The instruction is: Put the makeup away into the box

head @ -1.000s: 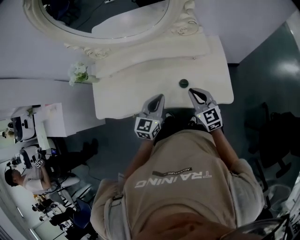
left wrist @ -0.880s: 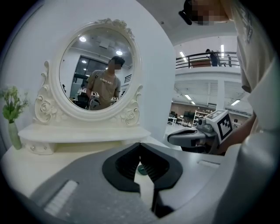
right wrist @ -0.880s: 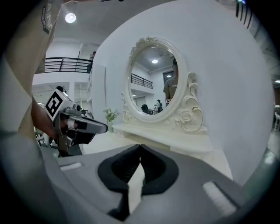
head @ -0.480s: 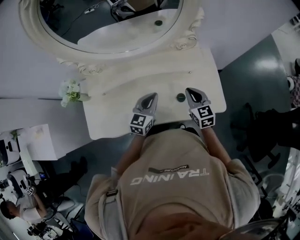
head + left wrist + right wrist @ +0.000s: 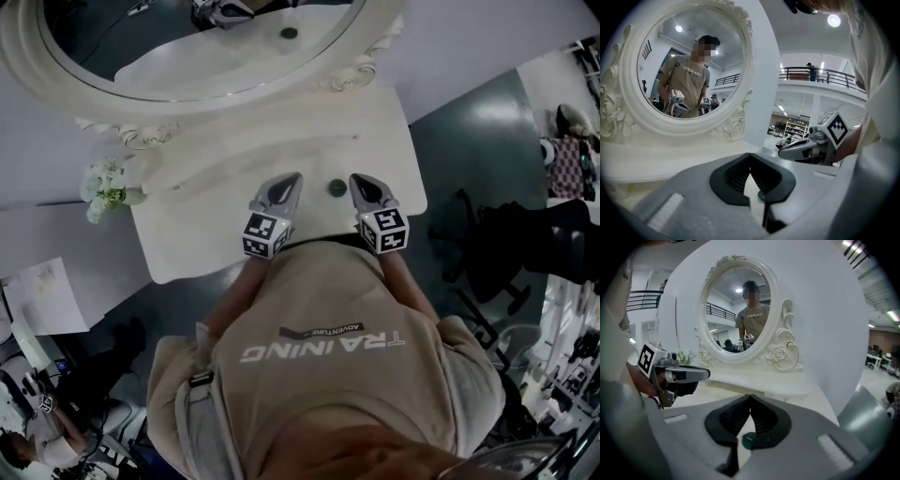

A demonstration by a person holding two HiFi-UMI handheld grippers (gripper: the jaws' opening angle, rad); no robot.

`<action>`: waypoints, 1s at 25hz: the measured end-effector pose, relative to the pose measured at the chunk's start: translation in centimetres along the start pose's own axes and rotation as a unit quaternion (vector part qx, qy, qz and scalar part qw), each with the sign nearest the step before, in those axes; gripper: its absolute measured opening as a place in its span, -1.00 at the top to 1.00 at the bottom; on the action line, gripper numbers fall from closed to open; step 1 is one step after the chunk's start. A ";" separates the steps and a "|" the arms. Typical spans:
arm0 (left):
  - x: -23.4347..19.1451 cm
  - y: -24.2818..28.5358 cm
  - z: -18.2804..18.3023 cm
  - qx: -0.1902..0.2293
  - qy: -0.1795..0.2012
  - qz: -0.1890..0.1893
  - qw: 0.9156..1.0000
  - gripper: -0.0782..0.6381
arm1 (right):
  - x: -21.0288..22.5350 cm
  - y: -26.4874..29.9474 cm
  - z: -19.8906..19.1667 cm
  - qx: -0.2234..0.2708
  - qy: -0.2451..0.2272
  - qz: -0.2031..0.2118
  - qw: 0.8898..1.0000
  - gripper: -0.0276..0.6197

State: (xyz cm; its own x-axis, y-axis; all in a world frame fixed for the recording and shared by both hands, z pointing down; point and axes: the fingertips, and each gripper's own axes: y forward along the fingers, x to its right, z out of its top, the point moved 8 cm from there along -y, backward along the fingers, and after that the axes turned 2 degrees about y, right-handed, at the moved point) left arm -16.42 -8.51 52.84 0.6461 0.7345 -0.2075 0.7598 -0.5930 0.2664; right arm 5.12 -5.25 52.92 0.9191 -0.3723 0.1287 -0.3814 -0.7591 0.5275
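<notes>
Left gripper [image 5: 287, 180] & right gripper [image 5: 360, 181] moved fwd over vanity [image 5: 192, 239]; jaws together, empty.

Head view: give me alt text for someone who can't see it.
From above, a person in a beige shirt holds the left gripper and right gripper over a white dressing table, a small green round item between them.

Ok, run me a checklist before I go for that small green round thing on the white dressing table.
1. The small dark green round item in sight on the white dressing table: ok.
2. The item apart from both grippers, nothing crowding it: ok.
3. The left gripper open for a grasp: not ok, shut.
4. The right gripper open: not ok, shut.
5. The box in view: not ok, none seen.
</notes>
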 end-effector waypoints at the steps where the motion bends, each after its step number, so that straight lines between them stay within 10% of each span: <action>1: 0.3 0.3 -0.1 -0.003 -0.003 -0.002 1.000 0.76 | 0.5 0.2 -0.2 -0.004 0.001 0.002 1.000 0.91; 14: 1.6 5.1 1.2 -0.052 -0.007 0.034 0.998 0.76 | 10.8 7.6 -1.6 -0.081 0.020 -0.007 0.996 0.91; 25: 3.0 6.9 0.0 -0.090 -0.061 0.097 0.989 0.76 | 15.8 12.2 -5.1 -0.093 0.061 -0.004 0.994 0.49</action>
State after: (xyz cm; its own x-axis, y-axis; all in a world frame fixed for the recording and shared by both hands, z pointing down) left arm -9.19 -10.39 54.05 0.7904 0.5613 -0.2454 0.6031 -0.6426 0.4726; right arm 15.49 -17.66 65.63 0.9313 -0.2911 0.2191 -0.3602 -0.6453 0.6737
